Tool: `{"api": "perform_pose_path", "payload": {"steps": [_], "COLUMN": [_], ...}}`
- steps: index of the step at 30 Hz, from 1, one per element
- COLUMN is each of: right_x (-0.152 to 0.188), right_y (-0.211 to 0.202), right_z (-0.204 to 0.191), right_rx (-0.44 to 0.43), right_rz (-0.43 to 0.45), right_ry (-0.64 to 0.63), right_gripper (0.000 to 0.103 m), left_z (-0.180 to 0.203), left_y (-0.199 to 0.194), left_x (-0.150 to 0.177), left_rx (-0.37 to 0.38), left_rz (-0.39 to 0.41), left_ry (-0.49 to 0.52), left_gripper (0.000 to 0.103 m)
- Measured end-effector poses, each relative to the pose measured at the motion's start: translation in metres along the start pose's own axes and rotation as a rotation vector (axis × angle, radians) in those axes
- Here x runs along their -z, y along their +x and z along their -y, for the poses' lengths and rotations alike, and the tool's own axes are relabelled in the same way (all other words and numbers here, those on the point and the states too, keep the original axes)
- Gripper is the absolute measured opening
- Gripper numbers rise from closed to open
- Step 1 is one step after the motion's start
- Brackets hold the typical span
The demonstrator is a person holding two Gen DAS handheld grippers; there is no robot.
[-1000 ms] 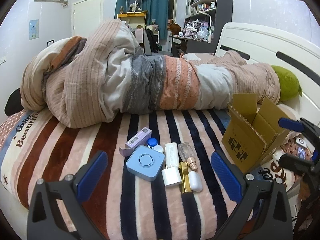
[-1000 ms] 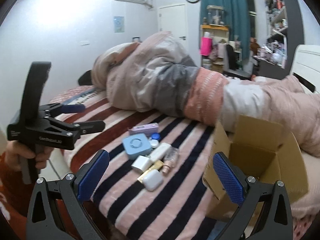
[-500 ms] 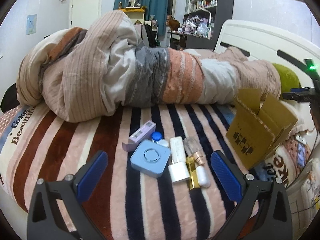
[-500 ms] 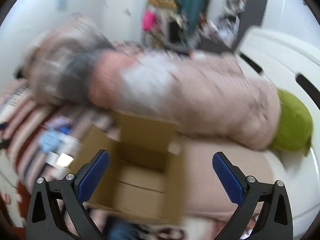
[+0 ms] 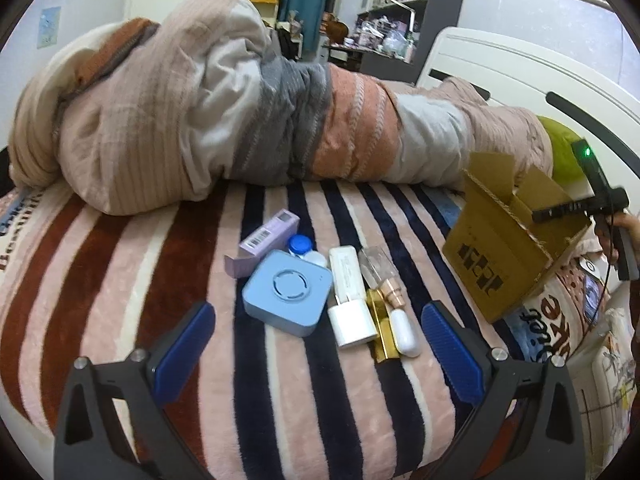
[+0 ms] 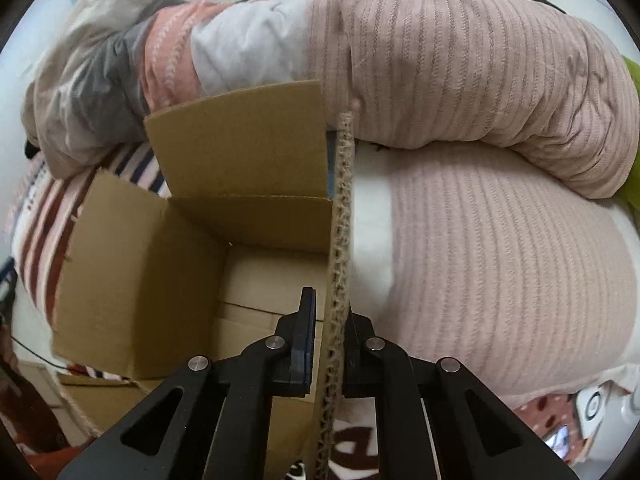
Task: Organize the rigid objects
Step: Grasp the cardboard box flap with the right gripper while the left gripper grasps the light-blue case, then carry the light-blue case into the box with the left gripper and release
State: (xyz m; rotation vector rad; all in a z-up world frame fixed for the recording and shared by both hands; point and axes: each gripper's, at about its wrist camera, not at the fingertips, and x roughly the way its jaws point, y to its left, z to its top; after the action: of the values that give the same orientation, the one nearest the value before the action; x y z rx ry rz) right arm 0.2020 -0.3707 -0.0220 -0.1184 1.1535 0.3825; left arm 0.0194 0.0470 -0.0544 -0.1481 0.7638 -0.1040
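Several small items lie bunched on the striped blanket: a blue square device (image 5: 288, 294), a purple carton (image 5: 269, 236), a white charger (image 5: 352, 320), a white tube (image 5: 346, 268), a glass bottle (image 5: 378, 272) and a white capsule (image 5: 404, 334). My left gripper (image 5: 316, 320) hovers open just in front of them, touching nothing. An open cardboard box (image 5: 496, 260) stands to their right. My right gripper (image 6: 330, 304) points down at the box; its jaws are closing on the upright flap edge (image 6: 340, 220), and the pads press it. The box's inside (image 6: 256, 280) looks bare.
A rolled pink, grey and white duvet (image 5: 240, 120) lies across the bed behind the items and against the box (image 6: 480, 100). A green pillow (image 5: 560, 148) and a white headboard (image 5: 520, 76) are at the right. The bed's edge runs below my left gripper.
My right gripper swung from the items to the box, tilted down and shut on its flap. My left gripper sank a little nearer the items and stayed open.
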Motion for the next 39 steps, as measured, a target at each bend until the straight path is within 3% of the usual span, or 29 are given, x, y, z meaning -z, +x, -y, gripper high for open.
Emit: {"api": "perform_pose_path", "payload": {"steps": [7, 11, 15, 16, 18, 20, 28, 39], "right_x": [0.002, -0.003, -0.005, -0.004, -0.003, -0.001, 0.005, 0.005], "right_y": [-0.001, 0.011, 0.013, 0.015, 0.014, 0.012, 0.01, 0.009], "right_z": [0.007, -0.009, -0.008, -0.01, -0.007, -0.011, -0.003, -0.002], "right_rx": [-0.153, -0.162, -0.188, -0.167, -0.178, -0.179, -0.163, -0.15], "right_rz": [-0.006, -0.022, -0.062, -0.076, -0.085, -0.088, -0.094, -0.084], "right_ry": [0.088, 0.075, 0.099, 0.094, 0.116, 0.12, 0.121, 0.103], "right_gripper": [0.006, 0.006, 0.007, 0.007, 0.007, 0.007, 0.006, 0.006], "left_z": [-0.002, -0.012, -0.023, -0.026, -0.029, -0.033, -0.025, 0.0], "left_y": [0.041, 0.077, 0.11, 0.117, 0.13, 0.14, 0.138, 0.082], "left_x": [0.0, 0.001, 0.002, 0.002, 0.002, 0.0, 0.0, -0.027], "left_rx": [-0.053, -0.058, -0.017, -0.013, -0.002, 0.015, 0.04, 0.023], "left_rz": [-0.053, -0.1, -0.144, -0.15, -0.171, -0.183, -0.17, -0.043], "left_ry": [0.084, 0.132, 0.137, 0.135, 0.126, 0.115, 0.136, 0.186], "left_gripper": [0.102, 0.102, 0.102, 0.101, 0.08, 0.081, 0.08, 0.079]}}
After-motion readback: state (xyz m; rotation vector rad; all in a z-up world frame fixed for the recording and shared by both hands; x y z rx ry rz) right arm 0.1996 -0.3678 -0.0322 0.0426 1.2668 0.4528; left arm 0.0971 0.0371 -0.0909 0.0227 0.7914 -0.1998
